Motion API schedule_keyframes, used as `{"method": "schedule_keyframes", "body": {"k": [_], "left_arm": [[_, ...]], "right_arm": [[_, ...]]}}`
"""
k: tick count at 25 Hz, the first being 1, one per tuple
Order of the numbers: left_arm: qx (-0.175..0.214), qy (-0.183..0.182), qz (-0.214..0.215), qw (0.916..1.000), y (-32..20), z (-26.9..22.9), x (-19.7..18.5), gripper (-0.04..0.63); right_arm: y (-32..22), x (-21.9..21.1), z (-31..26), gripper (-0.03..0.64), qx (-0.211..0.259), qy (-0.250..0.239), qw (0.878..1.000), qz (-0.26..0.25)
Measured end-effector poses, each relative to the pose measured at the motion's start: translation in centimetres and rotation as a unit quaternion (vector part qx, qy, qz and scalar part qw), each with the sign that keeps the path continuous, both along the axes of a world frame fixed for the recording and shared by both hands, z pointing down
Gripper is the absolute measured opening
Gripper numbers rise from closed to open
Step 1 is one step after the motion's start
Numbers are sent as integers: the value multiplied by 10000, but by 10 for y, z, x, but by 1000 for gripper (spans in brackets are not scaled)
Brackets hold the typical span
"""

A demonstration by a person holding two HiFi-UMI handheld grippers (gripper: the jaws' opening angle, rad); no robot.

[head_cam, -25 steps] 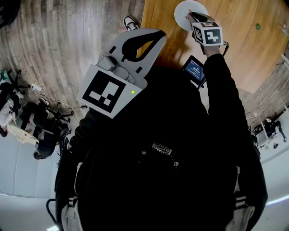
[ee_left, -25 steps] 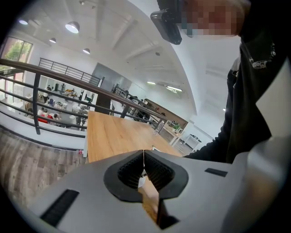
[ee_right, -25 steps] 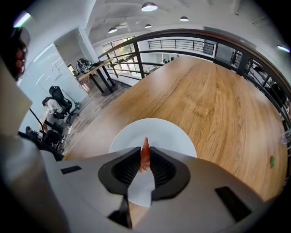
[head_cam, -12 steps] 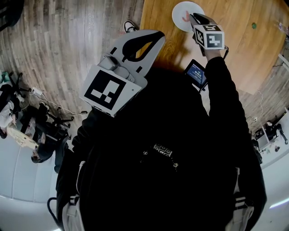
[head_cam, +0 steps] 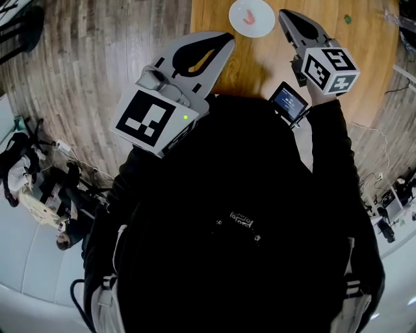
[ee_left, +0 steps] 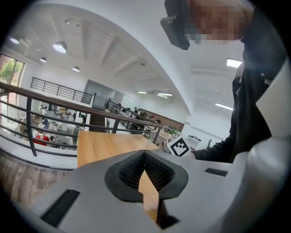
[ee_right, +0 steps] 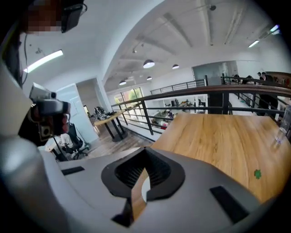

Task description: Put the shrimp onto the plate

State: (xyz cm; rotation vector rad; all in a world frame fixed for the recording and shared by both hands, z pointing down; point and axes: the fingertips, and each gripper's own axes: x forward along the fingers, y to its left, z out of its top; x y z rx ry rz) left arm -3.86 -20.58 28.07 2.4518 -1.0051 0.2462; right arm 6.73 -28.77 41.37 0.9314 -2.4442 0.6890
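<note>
R tool point(head_cam: 286, 15) back; shrimp point(head_cam: 249, 17) head-view only

The person wears a black long-sleeved jacket point(head_cam: 247, 227) with a small pale chest print. White stripes point(head_cam: 104, 296) at 7 and 5 o'clock may be cuffs or trouser trim. The left tool point(head_cam: 224, 42) and right tool point(head_cam: 286, 16) are pale grey shells with black ribbed pads. Each bears 1 black-and-white marker cube point(head_cam: 330, 68). The left also shows a green light point(head_cam: 186, 118), the right a small lit screen point(head_cam: 289, 101).
</note>
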Motion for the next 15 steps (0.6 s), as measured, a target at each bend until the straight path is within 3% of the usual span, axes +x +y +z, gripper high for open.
{"method": "schedule_keyframes", "body": {"k": [7,15], "left_arm": [[469,29,263,9985,12,-38,17,6],[547,182,757,9955,11,-52,58,6]], "right_arm": [[37,-3,-107,18,688,-1033,9922,-127],[67,16,-157,18,1067,-1307,9857,-39]]}}
